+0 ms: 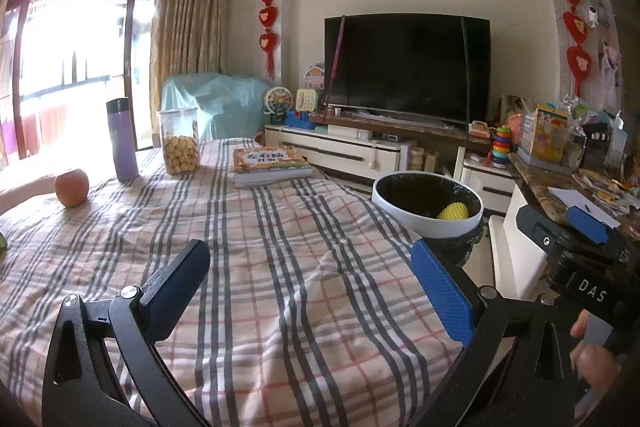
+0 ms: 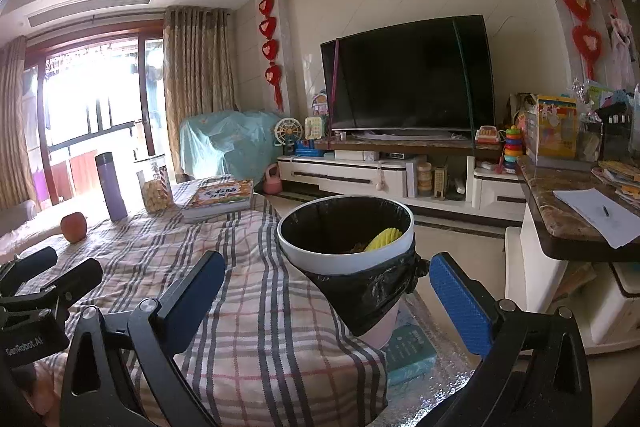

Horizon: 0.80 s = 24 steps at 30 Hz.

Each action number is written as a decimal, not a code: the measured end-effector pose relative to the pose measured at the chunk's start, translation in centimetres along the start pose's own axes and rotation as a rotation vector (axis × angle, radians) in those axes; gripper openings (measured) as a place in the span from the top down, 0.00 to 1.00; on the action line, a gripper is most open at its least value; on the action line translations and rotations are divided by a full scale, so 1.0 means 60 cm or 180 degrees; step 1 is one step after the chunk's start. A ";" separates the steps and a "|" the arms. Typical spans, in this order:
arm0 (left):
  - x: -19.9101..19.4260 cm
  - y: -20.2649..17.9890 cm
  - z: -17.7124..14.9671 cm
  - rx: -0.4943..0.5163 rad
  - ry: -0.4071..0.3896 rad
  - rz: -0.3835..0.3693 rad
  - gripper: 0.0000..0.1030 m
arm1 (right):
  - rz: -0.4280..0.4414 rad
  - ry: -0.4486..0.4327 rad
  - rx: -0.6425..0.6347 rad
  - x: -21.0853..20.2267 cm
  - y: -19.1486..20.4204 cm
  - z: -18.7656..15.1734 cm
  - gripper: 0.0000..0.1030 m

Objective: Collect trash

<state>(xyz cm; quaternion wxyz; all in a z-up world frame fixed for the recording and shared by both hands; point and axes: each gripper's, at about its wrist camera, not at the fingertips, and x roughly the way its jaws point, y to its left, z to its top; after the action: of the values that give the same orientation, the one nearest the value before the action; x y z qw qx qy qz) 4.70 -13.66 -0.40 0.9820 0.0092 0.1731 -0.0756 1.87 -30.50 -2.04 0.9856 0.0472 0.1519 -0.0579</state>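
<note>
Checked cloth, pink and grey, covers the surface (image 1: 280, 267), and both tools hang above it with nothing between their fingers. Left tool (image 1: 316, 287) is spread wide, blue pads facing bare cloth, holding nothing at all. Right tool (image 2: 328, 303) is just as wide open and empty, and it frames the trash bin (image 2: 348, 259) dead ahead, one finger to each side of it without touching. That bin is our landmark: white rim, black liner (image 2: 376, 295) bunched and knotted below the rim, standing just off the edge of the surface on the TV (image 2: 408, 75) side. Inside the bin sits a yellow ribbed piece of trash (image 2: 384, 239) against the liner, with some darker scraps beside it that are too dim to make out. Beyond the bin on the cloth lies a stack of books (image 1: 272, 165), and farther from the bin along the far edge stand a cookie jar (image 1: 180, 143) and a purple bottle (image 1: 122, 139), both upright, then an apple (image 1: 72, 187) well apart toward the window. Below the bin on the floor lies a teal box (image 2: 408, 351). In the left view, the right tool's body and a hand's fingers (image 1: 592, 351) show past the bin at the frame's edge.
</note>
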 end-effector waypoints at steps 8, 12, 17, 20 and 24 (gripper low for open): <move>0.000 0.000 0.000 -0.0004 0.0002 -0.0004 0.00 | -0.0001 0.0001 -0.0001 0.000 0.000 0.000 0.00; -0.002 -0.002 0.000 -0.0001 0.0007 -0.0015 0.00 | -0.0002 0.0001 0.0006 0.000 0.000 0.000 0.00; -0.003 -0.002 0.000 -0.0003 0.0002 -0.0014 0.00 | 0.0004 0.0001 0.0002 0.000 -0.001 0.000 0.00; -0.004 -0.003 0.001 0.0006 0.0001 -0.0027 0.00 | 0.0002 0.0001 0.0001 0.000 0.000 0.000 0.00; -0.003 -0.003 0.001 0.0000 0.0004 -0.0027 0.00 | 0.0002 0.0001 0.0003 -0.001 0.000 0.000 0.00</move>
<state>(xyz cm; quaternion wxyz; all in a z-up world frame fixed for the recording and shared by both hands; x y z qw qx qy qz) 4.50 -13.84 -0.30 0.9815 0.0084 0.1738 -0.0798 1.81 -30.49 -2.02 0.9855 0.0477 0.1520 -0.0576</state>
